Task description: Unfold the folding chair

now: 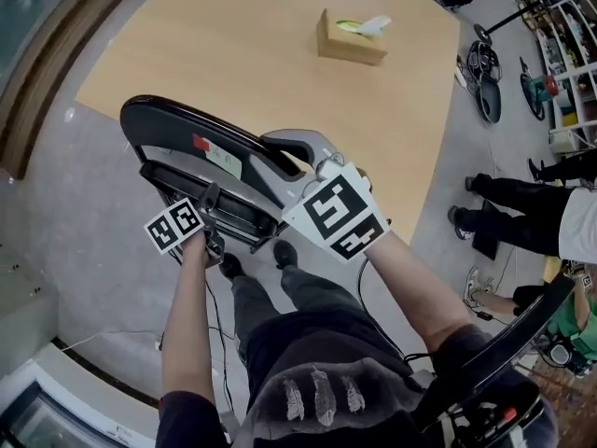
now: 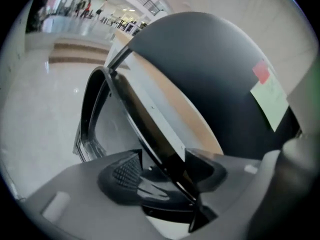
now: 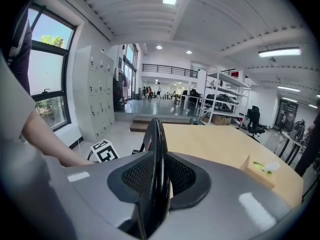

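A black folding chair (image 1: 187, 124) stands folded between me and the table, its curved backrest uppermost with a red and a pale sticker (image 2: 261, 71). My right gripper (image 1: 297, 157) is shut on the backrest's rim (image 3: 156, 149), pads pressing both sides, seen edge-on in the right gripper view (image 3: 159, 176). My left gripper (image 1: 213, 217) sits lower at the seat frame (image 1: 219, 203). In the left gripper view the thin black seat edge (image 2: 145, 129) runs slantwise between the jaws of the left gripper (image 2: 165, 169). It lies against the right pad and clear of the left pad (image 2: 127, 171).
A large wooden table (image 1: 280, 63) with a tissue box (image 1: 352, 35) lies just beyond the chair. People's legs (image 1: 522, 213) and shelving (image 1: 569, 54) are at the right. Another dark chair (image 1: 504, 343) is at my lower right. Polished floor lies to the left.
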Demonstrator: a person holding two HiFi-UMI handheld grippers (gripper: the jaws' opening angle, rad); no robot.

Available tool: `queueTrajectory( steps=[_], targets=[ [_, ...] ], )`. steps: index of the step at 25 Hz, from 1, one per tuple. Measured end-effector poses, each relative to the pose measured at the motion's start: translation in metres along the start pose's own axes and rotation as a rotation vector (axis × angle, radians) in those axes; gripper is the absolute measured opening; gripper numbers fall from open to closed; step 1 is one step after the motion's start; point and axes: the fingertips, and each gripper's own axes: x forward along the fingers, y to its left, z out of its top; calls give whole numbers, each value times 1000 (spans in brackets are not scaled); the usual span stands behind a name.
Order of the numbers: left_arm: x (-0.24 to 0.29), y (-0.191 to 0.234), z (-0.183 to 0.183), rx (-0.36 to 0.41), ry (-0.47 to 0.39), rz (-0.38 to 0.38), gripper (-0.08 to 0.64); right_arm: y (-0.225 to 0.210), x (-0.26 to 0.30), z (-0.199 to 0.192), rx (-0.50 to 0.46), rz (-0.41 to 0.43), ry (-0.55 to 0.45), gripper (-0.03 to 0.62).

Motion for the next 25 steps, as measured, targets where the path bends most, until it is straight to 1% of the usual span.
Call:
queueTrajectory(
  steps=[1, 2, 4, 6, 7, 9, 11, 14, 16, 20, 25],
  targets=[
    [-1, -4, 0, 26, -6, 13, 249, 0, -1, 0, -2, 5, 3, 80],
    [-1, -6, -2, 26, -14, 19, 217, 1, -3, -1, -2, 14, 5, 80],
    [-2, -8, -6, -14, -35, 27, 182, 1, -5, -2, 3, 43, 3, 80],
    [-3, -9, -8, -60, -42, 32, 176, -1, -6, -1, 2, 65, 5, 78],
    [-2, -11, -8, -74, -33, 27, 175, -3, -7, -1, 3, 62, 11, 78],
    [0, -16, -8, -73, -10, 18, 175, -7, -10, -4, 15, 44, 17, 78],
    [-2, -14, -8, -65, -12, 29, 175, -7, -8, -6, 26, 48, 8, 77],
    [-5, -9, -7, -89, -29, 22, 176, -8, -2, -5, 22, 64, 5, 77],
    [-9, -6, -10, -96, -17, 6, 176, -7, 0, -5, 27, 61, 16, 77],
    [-19, -3, -14, -73, 8, -35, 186, -9, -1, -5, 40, 12, 43, 77],
    [-34, 6, -21, -85, -1, -73, 186, -7, 1, -7, 23, -41, 83, 75]
  ],
)
